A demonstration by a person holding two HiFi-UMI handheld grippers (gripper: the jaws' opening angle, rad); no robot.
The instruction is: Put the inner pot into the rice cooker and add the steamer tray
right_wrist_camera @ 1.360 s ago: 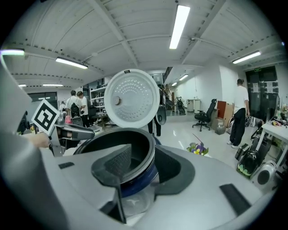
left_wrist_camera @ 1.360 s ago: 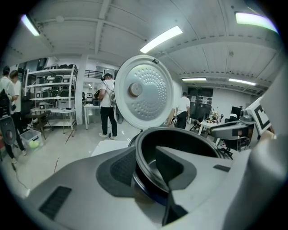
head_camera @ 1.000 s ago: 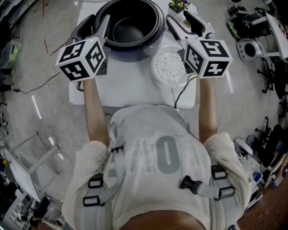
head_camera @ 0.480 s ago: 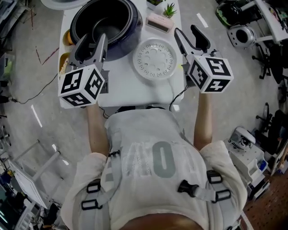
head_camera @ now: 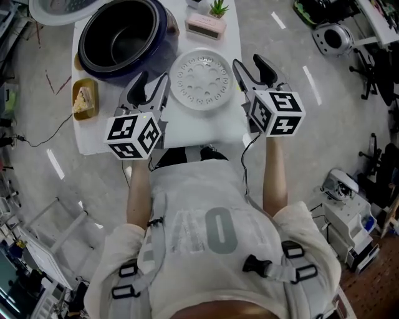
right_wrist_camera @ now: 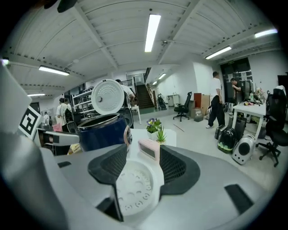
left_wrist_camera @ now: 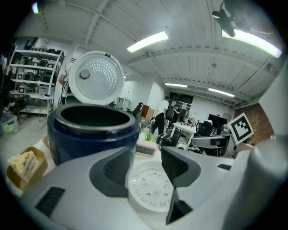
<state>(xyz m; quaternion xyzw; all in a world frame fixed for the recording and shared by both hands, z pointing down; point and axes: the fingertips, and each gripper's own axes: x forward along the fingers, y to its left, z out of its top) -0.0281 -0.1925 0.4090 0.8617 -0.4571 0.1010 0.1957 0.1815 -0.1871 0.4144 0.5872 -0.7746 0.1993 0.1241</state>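
The dark blue rice cooker stands at the table's far left, lid swung open, with the dark inner pot inside it. The white perforated steamer tray lies flat on the table to its right. My left gripper hovers at the tray's near left and my right gripper at its right edge. Both are open and hold nothing. The left jaws have just been opening, with nothing between them. Beyond the open jaws, the tray and cooker show in the left gripper view, and the tray in the right gripper view.
A pink clock and a small potted plant stand behind the tray. A yellow dish with food sits at the white table's left edge. Equipment and cables lie on the floor around.
Both grippers have drawn back from the cooker's sides toward the table's near edge and sunk lower. They now flank the steamer tray. The left jaws stand wider.
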